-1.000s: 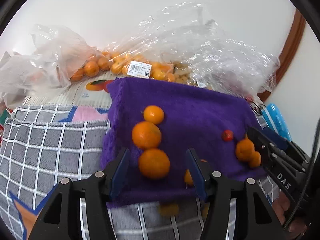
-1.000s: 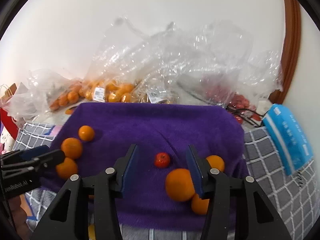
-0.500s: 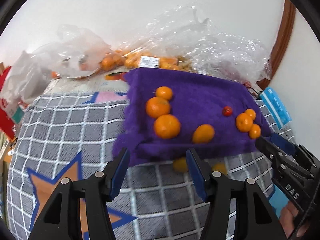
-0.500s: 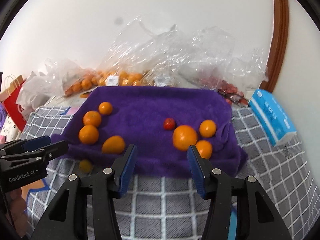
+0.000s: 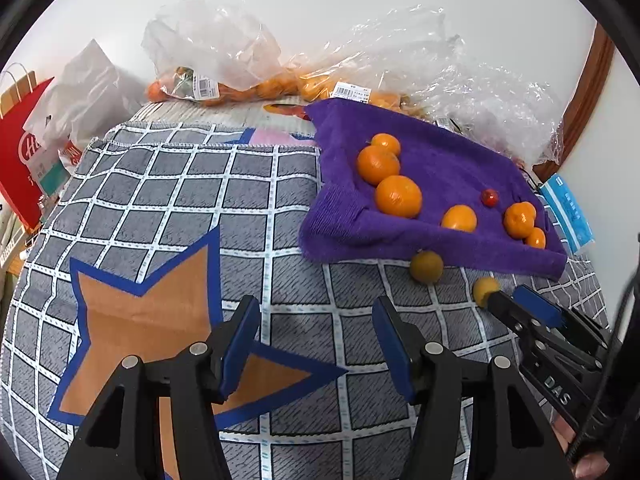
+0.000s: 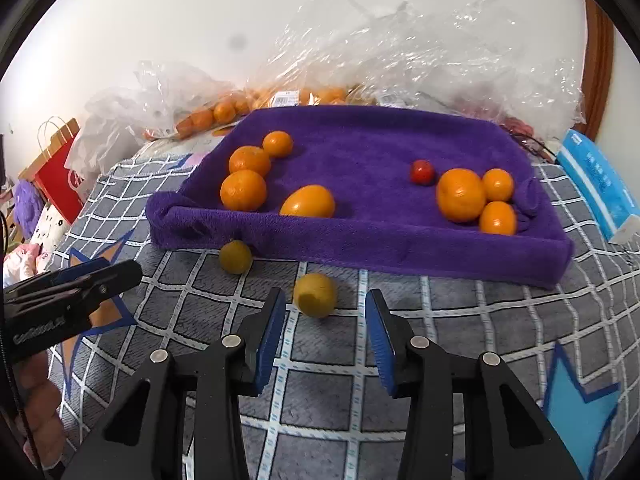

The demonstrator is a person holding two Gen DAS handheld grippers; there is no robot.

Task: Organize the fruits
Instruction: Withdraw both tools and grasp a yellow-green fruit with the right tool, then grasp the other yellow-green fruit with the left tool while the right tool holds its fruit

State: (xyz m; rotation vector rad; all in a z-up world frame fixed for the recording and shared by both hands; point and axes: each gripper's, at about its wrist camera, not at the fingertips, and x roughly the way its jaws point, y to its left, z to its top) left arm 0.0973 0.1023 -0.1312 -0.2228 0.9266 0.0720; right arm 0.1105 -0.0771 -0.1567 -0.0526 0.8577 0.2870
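Note:
A purple towel (image 6: 360, 148) lies on a grey checked cloth (image 6: 440, 320) and carries several oranges, among them a large one (image 6: 460, 195), and a small red tomato (image 6: 423, 171). Two yellowish fruits lie on the cloth in front of the towel, one (image 6: 235, 256) at its edge and one (image 6: 315, 294) nearer me. My right gripper (image 6: 325, 300) has the nearer fruit between its fingertips; its jaws are closing, with gaps still on both sides. My left gripper (image 5: 316, 320) is open over the bare cloth, with nothing between its fingers.
Clear plastic bags (image 5: 216, 52) of oranges are piled along the white wall behind the towel. A red paper bag (image 5: 24, 152) stands at the far left. A blue tissue pack (image 6: 596, 184) lies right of the towel. The left gripper's fingers (image 6: 80, 284) reach in beside the farther yellow fruit.
Both grippers have drawn back from over the towel and sunk toward the checked cloth in front of it. The two yellowish fruits have come into view. The right jaws have narrowed.

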